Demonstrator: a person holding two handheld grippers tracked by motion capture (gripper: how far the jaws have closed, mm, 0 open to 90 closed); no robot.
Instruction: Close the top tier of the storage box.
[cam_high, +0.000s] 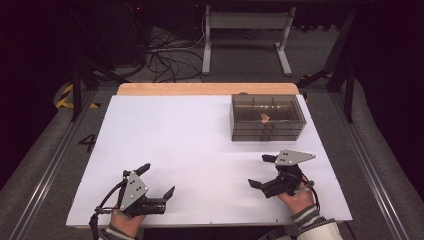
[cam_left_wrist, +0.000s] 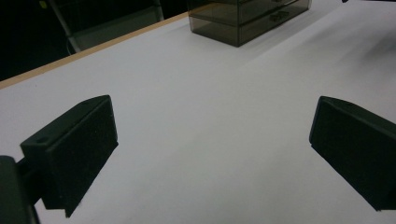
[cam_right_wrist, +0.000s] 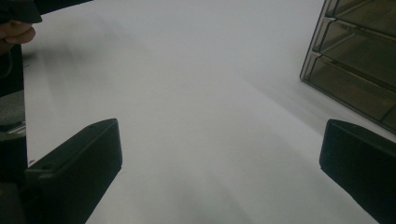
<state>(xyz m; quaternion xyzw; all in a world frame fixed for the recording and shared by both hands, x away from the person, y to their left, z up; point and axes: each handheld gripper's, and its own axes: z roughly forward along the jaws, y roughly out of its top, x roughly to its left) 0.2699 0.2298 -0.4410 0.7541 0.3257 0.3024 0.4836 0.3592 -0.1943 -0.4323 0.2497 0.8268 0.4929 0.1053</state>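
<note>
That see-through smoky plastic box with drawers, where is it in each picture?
High view: the see-through smoky plastic drawer box sits at the far right of the white table top, beyond the right gripper.
Left gripper view: top edge, right of centre, far ahead.
Right gripper view: right edge, upper corner, close by.
Shared landmark: the white table top it stands on.
</note>
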